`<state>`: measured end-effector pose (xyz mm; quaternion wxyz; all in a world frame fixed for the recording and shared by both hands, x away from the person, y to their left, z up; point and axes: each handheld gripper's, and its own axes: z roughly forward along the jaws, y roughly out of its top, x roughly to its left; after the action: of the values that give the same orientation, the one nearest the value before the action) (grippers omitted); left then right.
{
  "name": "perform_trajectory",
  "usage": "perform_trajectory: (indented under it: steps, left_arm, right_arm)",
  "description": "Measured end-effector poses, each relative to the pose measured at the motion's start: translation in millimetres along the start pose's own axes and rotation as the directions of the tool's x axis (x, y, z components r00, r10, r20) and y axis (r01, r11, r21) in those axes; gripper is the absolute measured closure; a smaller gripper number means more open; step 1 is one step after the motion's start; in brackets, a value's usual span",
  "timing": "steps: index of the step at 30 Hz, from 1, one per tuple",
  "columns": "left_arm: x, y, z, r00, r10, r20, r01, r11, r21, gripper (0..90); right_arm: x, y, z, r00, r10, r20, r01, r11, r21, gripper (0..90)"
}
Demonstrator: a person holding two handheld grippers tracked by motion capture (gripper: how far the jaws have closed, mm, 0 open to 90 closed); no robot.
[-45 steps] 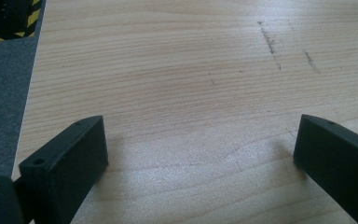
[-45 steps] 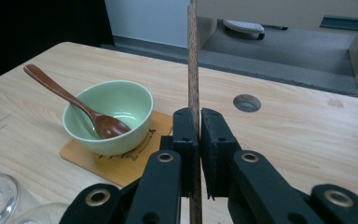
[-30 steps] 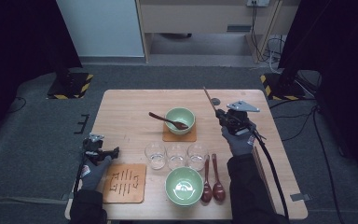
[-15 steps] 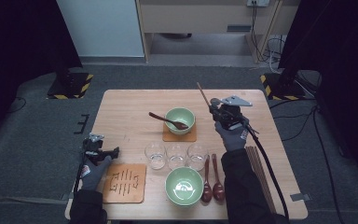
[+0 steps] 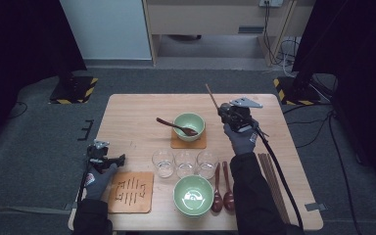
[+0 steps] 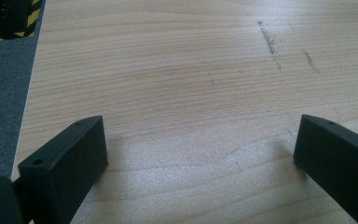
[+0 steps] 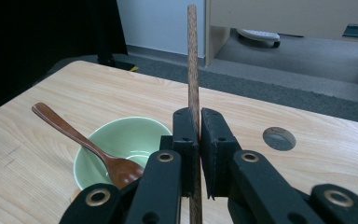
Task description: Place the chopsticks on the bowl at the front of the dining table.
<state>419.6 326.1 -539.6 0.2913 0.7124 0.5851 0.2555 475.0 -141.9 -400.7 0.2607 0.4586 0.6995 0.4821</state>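
Pale wood worktop (image 5: 127,117), dark floor around. Right tongs (image 7: 195,135) clenched on one chopstick (image 7: 192,60), standing upright just right of far green bowl (image 7: 121,140). Left tongs (image 6: 200,154) released, well apart.

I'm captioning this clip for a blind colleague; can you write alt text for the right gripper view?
The right gripper is shut on a dark wooden chopstick that stands up between its black jaws. Behind and to the left, a green bowl with a brown wooden spoon resting in it sits on the light wooden table.
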Motion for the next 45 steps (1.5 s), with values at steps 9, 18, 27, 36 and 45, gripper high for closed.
perform_trajectory:
  steps: [9,18,27,36,45]
  left_arm:
    - [0.0,0.0,0.0,1.0000,0.000,0.000,0.000,1.0000,0.000,1.7]
    - [0.0,0.0,0.0,1.0000,0.000,0.000,0.000,1.0000,0.000,1.7]
    - [0.0,0.0,0.0,1.0000,0.000,0.000,0.000,1.0000,0.000,1.7]
    - [0.0,0.1,0.1,1.0000,0.001,0.001,-0.001,1.0000,0.001,1.5]
    - [0.0,0.1,0.1,1.0000,0.001,0.001,-0.001,1.0000,0.001,1.5]
  right_arm:
    - [4.8,9.4,5.0,0.9999,0.002,-0.014,-0.003,1.000,-0.019,85.1]
    - [15.7,15.3,22.1,0.9992,-0.039,-0.001,0.039,0.999,0.002,85.1]
    - [26.8,22.2,38.4,0.9991,-0.039,-0.018,0.040,0.999,0.007,85.1]
    - [24.2,20.1,48.5,0.9998,-0.002,-0.020,0.002,1.000,-0.002,85.0]
    - [28.2,21.1,56.9,0.9998,-0.015,-0.015,0.015,1.000,0.003,85.1]
